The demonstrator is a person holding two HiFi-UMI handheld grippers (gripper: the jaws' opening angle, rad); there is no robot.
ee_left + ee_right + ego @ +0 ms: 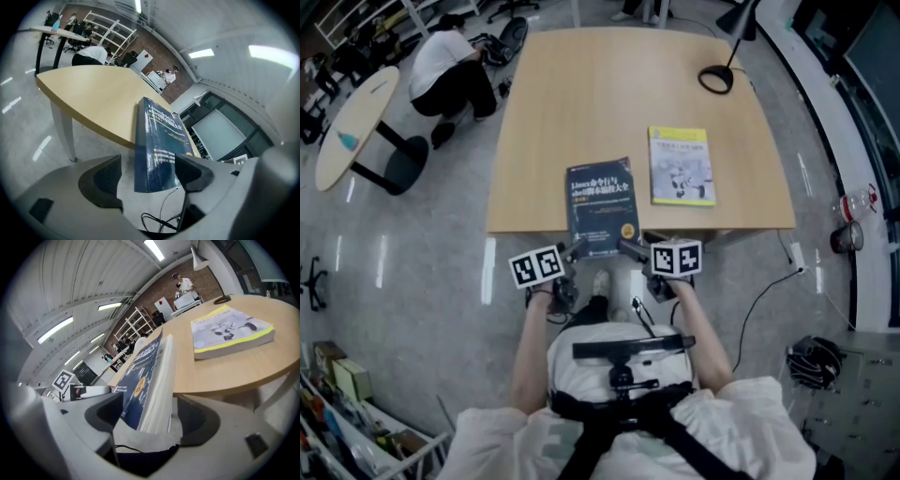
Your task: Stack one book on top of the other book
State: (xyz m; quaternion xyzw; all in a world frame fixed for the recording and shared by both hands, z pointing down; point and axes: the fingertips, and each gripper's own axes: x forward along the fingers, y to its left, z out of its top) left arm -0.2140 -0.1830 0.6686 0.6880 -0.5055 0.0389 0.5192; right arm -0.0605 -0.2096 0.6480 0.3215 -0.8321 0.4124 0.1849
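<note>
- Dark blue book (602, 208) lies cover up at the near edge of the counter (581, 94), its near end hanging out past the edge.
- Yellow-edged book (681, 165) lies flat just to its right, a little further in; the two are apart, not stacked.
- Left hand-held gripper (574, 251) sits at the overhanging book's near left corner. Its jaws are spread wide, with the book's end between them and not pinched.
- Right hand-held gripper (630, 248) sits at the near right corner. Its jaws are likewise spread, with the page edge between them and a gap on one side.
- A black desk lamp (715, 80) has its base at the counter's far right.
- A person (445, 66) crouches on the floor beyond the far left corner.
</note>
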